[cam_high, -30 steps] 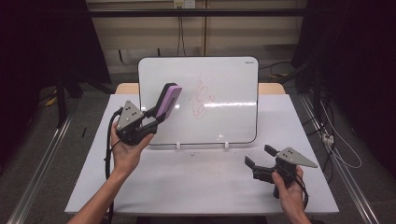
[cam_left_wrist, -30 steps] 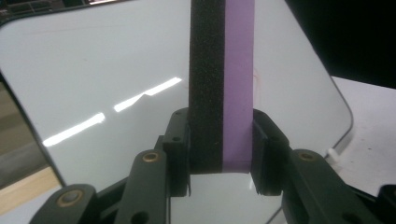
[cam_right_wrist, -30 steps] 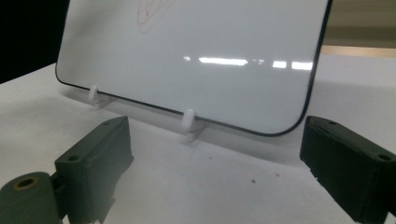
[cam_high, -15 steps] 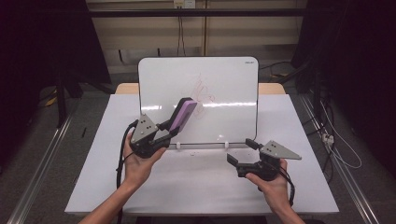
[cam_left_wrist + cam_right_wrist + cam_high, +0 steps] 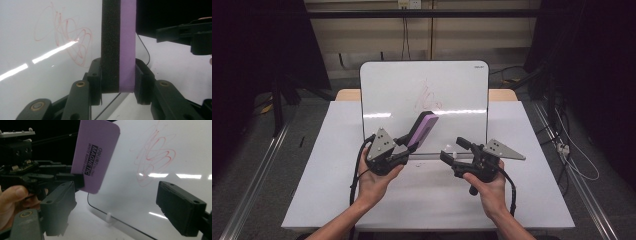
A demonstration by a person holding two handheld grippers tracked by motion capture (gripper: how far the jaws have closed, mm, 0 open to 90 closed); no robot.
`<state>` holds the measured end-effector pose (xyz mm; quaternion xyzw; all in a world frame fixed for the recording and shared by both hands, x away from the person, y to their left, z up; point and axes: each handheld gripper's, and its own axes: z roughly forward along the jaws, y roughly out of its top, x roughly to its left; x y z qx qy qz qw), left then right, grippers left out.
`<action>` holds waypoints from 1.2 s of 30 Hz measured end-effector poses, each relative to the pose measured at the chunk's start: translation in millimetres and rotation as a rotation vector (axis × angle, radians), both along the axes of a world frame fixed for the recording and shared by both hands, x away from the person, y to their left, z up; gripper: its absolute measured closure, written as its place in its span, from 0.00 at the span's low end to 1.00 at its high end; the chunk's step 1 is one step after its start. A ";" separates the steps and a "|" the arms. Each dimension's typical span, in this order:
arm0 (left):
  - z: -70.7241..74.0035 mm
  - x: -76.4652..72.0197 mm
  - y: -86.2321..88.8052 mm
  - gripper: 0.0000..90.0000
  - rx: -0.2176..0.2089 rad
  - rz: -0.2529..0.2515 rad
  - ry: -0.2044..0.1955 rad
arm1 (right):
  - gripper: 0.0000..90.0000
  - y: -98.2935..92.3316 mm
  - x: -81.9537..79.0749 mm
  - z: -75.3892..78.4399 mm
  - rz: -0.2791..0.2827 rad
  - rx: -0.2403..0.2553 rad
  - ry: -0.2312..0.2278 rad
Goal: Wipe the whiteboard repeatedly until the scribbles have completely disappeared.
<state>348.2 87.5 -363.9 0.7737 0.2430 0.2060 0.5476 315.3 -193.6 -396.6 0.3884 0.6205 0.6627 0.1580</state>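
A white board [image 5: 452, 90] stands upright at the table's middle with a red scribble [image 5: 427, 97] on it. My left gripper [image 5: 404, 147] is shut on a purple magnetic eraser [image 5: 422, 129], which juts up toward the board's lower half, below the scribble. In the left gripper view the eraser [image 5: 118, 45], black foam on one face, is pinched between the jaws, with the scribble [image 5: 67, 37] to its left. My right gripper [image 5: 454, 150] is open just right of the eraser. Its jaws have just been closing, with nothing between them. The right gripper view shows the eraser [image 5: 96, 155] and the scribble [image 5: 155, 152].
The white table [image 5: 522, 200] carries the board on small clear clips near its lower edge. Metal rails run along both sides of the table. Dark curtains and cables lie beyond it.
Both hands have come toward the middle in front of the board. The left one brought the eraser right and lower. The right one moved left and up.
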 end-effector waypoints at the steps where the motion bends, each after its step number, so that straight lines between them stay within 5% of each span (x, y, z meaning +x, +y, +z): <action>1: -0.7 -0.6 -1.6 0.71 -0.004 0.000 0.005 | 0.18 3.8 2.2 0.2 0.001 0.027 -0.007; 6: -3.2 1.0 -6.6 0.71 -0.027 -0.003 0.026 | 0.27 14.8 5.5 3.1 -0.027 0.088 -0.058; 11: -5.9 0.6 -10.7 0.71 -0.024 -0.005 0.031 | 0.31 26.6 8.8 4.2 -0.034 0.100 -0.073; 36: -15.1 0.1 -11.2 0.71 -0.030 0.013 0.051 | 0.39 48.7 18.4 -5.4 -0.098 0.183 -0.007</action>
